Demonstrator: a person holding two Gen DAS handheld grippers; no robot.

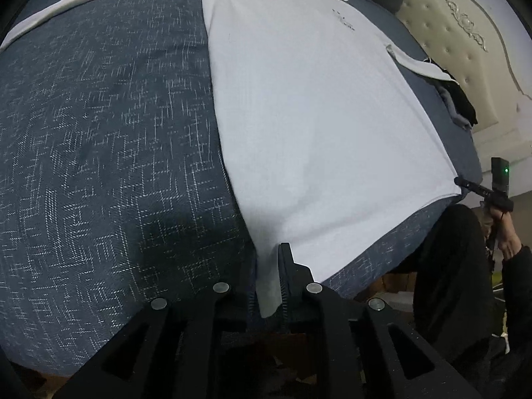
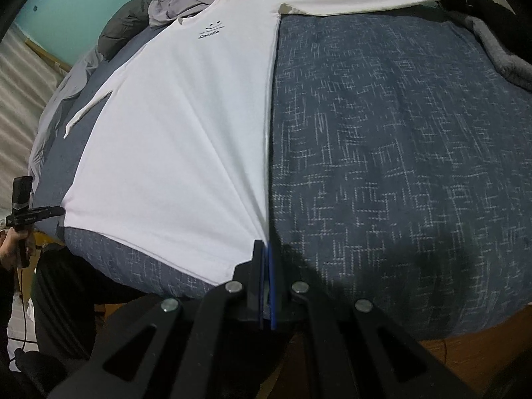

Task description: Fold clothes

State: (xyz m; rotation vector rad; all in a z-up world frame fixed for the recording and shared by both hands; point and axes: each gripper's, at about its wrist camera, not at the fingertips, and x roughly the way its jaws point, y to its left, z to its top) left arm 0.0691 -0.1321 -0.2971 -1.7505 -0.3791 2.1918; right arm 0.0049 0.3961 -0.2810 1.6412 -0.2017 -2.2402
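We hold both grippers low at the bed [image 1: 99, 133] edge: left gripper [image 1: 266, 279] and right gripper [image 2: 264, 266] each clamp a hem corner of the shirt [image 1: 316, 116].

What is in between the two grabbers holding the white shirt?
Only the white shirt's bottom hem. The right gripper and left gripper each pinch one bottom corner, and both wrist views show the hem between them lying bare on the blue bedspread.

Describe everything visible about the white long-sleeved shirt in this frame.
The white long-sleeved knit shirt lies flat, face up, on the dark blue patterned bedspread, a small black smiley print near its collar. One sleeve stretches sideways. The left gripper and right gripper are each shut on a bottom hem corner.
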